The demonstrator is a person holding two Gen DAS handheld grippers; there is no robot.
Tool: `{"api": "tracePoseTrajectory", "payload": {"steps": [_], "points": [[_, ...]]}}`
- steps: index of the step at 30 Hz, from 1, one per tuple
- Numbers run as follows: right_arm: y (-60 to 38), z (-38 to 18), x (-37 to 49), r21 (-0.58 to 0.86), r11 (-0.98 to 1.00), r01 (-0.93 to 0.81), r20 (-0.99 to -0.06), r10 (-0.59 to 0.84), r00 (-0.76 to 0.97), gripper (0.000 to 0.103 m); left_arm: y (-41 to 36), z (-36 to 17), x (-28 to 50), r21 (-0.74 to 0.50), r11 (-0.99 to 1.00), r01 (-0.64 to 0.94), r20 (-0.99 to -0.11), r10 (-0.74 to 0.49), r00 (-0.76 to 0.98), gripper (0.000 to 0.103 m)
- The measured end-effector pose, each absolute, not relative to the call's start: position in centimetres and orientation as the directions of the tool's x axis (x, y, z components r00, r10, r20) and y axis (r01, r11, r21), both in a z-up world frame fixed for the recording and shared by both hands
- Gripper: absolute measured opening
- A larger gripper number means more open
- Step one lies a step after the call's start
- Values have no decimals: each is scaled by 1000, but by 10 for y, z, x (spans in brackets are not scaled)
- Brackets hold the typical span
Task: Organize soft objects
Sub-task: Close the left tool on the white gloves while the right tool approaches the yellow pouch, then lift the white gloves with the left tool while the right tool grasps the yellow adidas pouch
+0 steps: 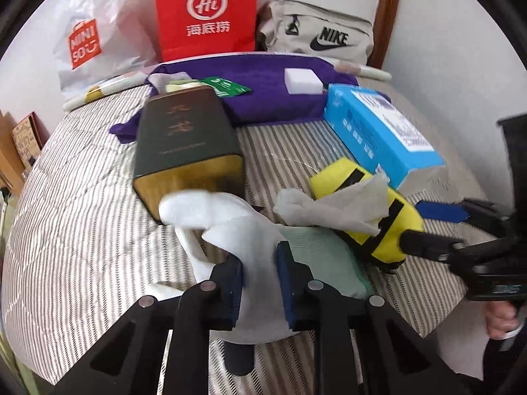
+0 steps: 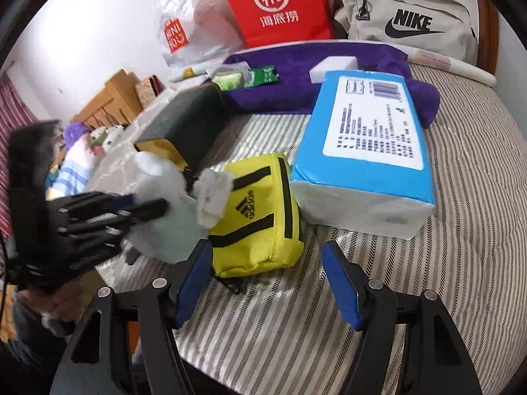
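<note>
Left-wrist view, lower centre: we see a white cloth [image 1: 230, 227], soft and crumpled, lying on the striped bed cover [image 1: 82, 214] w/ one end against the base of a dark green box [image 1: 187, 141]. The left gripper [image 1: 260, 283] has its blue-padded fingers [image 1: 286, 283] drawn close, pinching a fold of this cloth betw. them. Under the cloth, to its right, lies a pale green pad [image 1: 326, 256].

Centre right of the same view: a yellow pouch [image 1: 388, 227] w/ black stripes, a crumpled tissue [image 1: 339, 207] draped over its top. In the right-wrist view the pouch [image 2: 260, 217] sits at centre, just above the right gripper [image 2: 266, 283]; the fingers [image 2: 339, 293] are spread wide, one on each side of the pouch's near end, left finger close to the fabric, right finger apart from it. We see nothing gripped there.

Right of the pouch, touching or nearly so: a blue tissue pack [image 2: 362, 151], label up. Behind, across the upper middle: a purple towel [image 1: 263, 89] carrying a white sponge block [image 1: 303, 80] and a green sachet [image 1: 227, 87].

Upper edge, against the wall, left to right: a white plastic bag [image 1: 98, 33], a red paper bag [image 1: 207, 10], a beige Nike bag [image 1: 316, 33]. A person's hand [image 1: 500, 322] shows at lower right in the left-wrist view, holding the other gripper's handle.
</note>
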State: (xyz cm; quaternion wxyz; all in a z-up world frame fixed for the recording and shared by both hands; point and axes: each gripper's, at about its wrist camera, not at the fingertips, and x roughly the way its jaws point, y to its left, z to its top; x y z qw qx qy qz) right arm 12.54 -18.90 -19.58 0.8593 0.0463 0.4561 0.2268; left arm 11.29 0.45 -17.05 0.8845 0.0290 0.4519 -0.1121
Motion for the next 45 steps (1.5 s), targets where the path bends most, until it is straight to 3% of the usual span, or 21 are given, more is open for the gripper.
{"api": "tracePoseTrajectory", "payload": {"steps": [3, 6, 10, 17, 27, 32, 34, 35, 45], "points": [[-188, -206, 131, 317, 892, -323, -756, 443, 481, 67, 15, -168, 114, -98, 974, 206, -802, -200, 562, 19], [-189, -213, 133, 368, 877, -310, -741, 478, 471, 46, 24, -165, 110, -101, 977, 190, -793, -194, 577, 18], [-188, -206, 126, 332, 871, -361, -723, 481, 495, 31, 39, -168, 109, -107, 983, 151, -803, -175, 570, 18], [-204, -194, 105, 297, 879, -372, -724, 462, 513, 29, 63, -184, 112, -194, 978, 83, -816, -208, 539, 18], [-242, -193, 76, 238, 910, -340, -762, 391, 515, 29, 61, -197, 115, -202, 977, 69, -837, -209, 506, 18], [-251, -195, 71, 270, 897, -351, -772, 420, 478, 37, 57, -197, 115, -176, 981, 83, -842, -194, 503, 18], [-248, -193, 71, 256, 895, -365, -771, 417, 482, 61, 56, -197, 115, -172, 981, 85, -843, -191, 502, 18], [-244, -191, 71, 240, 895, -376, -769, 412, 489, 65, 57, -197, 115, -173, 981, 84, -844, -192, 501, 18], [-213, -199, 90, 160, 887, -433, -796, 376, 475, 75, 55, -197, 117, -160, 982, 95, -848, -187, 496, 19]]}}
